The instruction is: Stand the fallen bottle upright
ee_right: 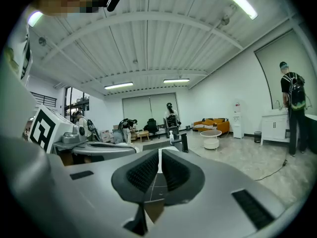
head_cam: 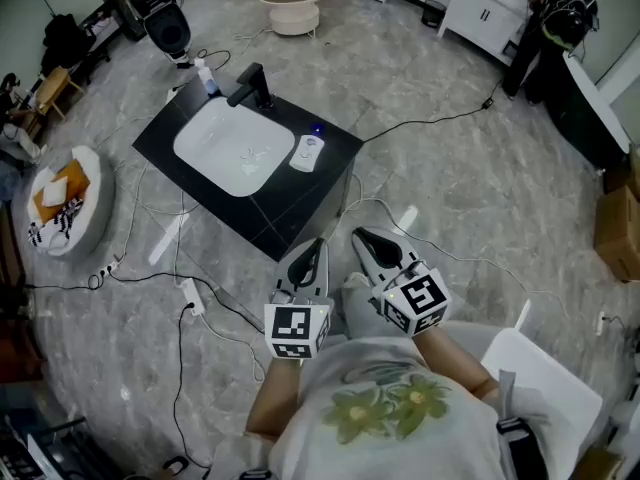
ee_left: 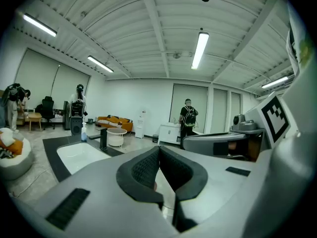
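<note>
Sink (head_cam: 235, 150): white basin in the black tabletop (head_cam: 290, 208), well ahead of both tools, a touch left of the left tool's line.
Small bottle (head_cam: 206, 76): upright beside the black faucet (head_cam: 252, 86), beyond the basin, farthest from the tools.
Fallen bottle (head_cam: 308, 153): white, looks to be lying flat on the tabletop just right of the basin, straight ahead of the left tool and well apart from it. Untouched.
Left tool (head_cam: 312, 253): pads pressed together, nothing between them, held close to the body, short of the tabletop's near corner.
Right tool (head_cam: 372, 246): just beside the left one, jaws closed to a sliver, empty as well.
Done so far: nothing, by the look of it; no approach made yet.
Still to do: reach forward, open a tool, grip the fallen bottle, tip it onto its base, release.
</note>
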The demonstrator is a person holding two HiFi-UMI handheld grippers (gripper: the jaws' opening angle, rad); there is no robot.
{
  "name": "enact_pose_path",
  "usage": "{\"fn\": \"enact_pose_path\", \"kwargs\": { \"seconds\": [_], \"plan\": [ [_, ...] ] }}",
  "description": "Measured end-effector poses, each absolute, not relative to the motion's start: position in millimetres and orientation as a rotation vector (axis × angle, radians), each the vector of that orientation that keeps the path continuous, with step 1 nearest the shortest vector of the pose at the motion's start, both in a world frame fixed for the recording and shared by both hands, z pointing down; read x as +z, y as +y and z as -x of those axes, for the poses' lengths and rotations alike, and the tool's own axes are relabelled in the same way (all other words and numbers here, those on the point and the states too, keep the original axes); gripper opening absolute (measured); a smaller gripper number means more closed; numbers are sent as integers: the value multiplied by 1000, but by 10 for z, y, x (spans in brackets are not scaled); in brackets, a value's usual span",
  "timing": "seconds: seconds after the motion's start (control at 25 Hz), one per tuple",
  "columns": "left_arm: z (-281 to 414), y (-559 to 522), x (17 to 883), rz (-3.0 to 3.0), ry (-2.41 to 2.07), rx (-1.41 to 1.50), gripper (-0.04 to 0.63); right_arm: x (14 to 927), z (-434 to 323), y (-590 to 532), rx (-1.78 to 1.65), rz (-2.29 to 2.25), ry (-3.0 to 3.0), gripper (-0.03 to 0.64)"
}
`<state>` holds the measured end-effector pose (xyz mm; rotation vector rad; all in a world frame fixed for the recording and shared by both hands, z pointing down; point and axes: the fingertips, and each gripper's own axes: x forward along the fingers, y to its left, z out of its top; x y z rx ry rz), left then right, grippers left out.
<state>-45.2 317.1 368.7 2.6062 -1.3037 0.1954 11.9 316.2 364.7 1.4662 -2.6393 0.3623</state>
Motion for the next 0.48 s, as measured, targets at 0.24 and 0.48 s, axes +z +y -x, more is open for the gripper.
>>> {"fn": "enact_pose_path", "kwargs": {
  "seconds": [0.24,0.48],
  "plan": [
    [521,2655,3810,-2575,-1342,214,18,3731,-118,2639,386,-1442,-2673,46],
    [441,1885,3847,-2533,-1394,242,18,3757,-260,1829,424,-1388,-2705,46]
  ]
}}
